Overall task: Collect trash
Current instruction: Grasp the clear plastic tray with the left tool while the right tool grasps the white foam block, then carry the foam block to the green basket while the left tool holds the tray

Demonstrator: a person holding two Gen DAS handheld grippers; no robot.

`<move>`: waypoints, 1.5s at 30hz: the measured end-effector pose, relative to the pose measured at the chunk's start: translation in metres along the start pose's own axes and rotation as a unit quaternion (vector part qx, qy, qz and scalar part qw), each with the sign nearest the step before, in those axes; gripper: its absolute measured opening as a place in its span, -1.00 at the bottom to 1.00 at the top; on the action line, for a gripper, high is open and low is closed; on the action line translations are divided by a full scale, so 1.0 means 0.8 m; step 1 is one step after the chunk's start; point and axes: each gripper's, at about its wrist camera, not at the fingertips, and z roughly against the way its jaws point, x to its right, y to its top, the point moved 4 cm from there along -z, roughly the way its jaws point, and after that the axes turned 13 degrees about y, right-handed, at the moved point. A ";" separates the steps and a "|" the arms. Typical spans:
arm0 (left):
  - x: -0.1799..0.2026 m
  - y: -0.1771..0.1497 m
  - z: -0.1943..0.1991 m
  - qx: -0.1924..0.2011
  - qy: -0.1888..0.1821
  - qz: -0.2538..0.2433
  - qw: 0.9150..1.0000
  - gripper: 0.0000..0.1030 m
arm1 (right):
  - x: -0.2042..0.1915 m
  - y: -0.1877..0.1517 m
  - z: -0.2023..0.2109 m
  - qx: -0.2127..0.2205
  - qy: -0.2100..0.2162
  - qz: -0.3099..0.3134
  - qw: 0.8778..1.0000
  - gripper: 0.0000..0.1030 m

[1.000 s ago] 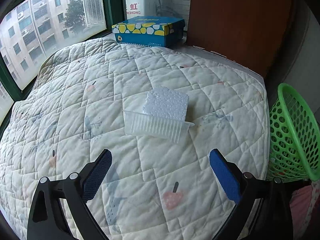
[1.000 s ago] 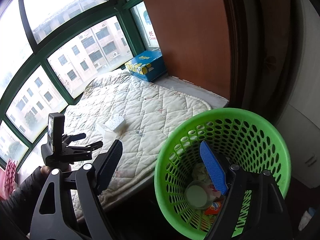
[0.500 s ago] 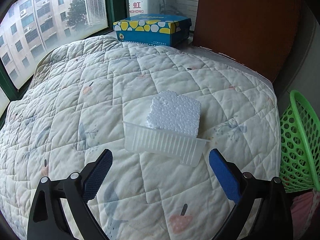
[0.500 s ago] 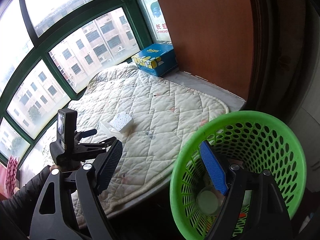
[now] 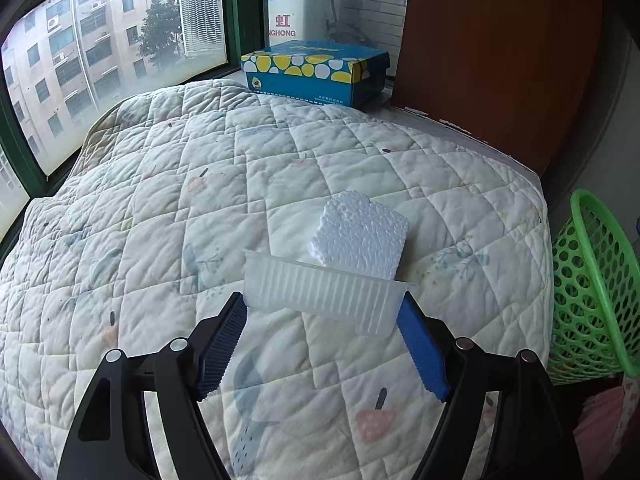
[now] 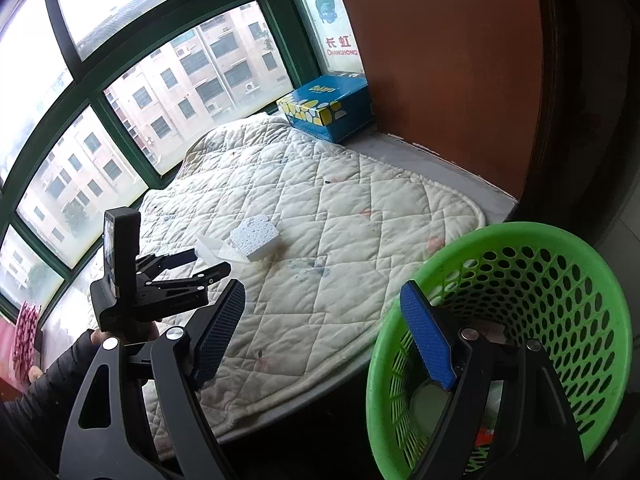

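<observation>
Left wrist view puts my left gripper right at the clear ribbed plastic tray lying on the white quilted mattress pad. Its jaws have just been closing, and the tray now sits between the two blue pads, whose tips reach its two ends; I cannot tell whether they press on it yet. A white block of styrofoam lies just behind the tray, touching its far rim. Farther back, by the window, stands a blue cardboard box with yellow and white spots. A green perforated plastic basket stands off the pad's right edge.

From the right wrist view, my right gripper hangs with its jaws wide apart and nothing between them, its right finger over the near rim of the green basket. Some trash lies at the basket's bottom, too hidden to name. Across the pad I see the left gripper at the tray, held by a hand in a dark sleeve.
</observation>
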 end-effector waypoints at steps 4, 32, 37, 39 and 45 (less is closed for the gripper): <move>-0.023 -0.008 0.018 0.001 0.009 0.013 1.000 0.42 | -0.011 0.001 -0.020 -0.013 0.011 0.009 1.000 0.54; -0.125 -0.047 0.084 0.012 0.049 0.078 0.996 0.42 | -0.067 0.021 -0.266 -0.161 0.002 0.155 0.975 0.47; -0.129 -0.051 0.079 0.007 0.049 0.083 0.995 0.42 | -0.062 0.019 -0.296 -0.181 -0.010 0.167 0.969 0.40; -0.131 -0.053 0.075 0.003 0.048 0.084 0.995 0.42 | -0.059 0.019 -0.305 -0.186 -0.011 0.166 0.968 0.37; -0.134 -0.057 0.067 -0.006 0.047 0.089 0.995 0.43 | -0.061 0.022 -0.310 -0.177 -0.014 0.165 0.970 0.30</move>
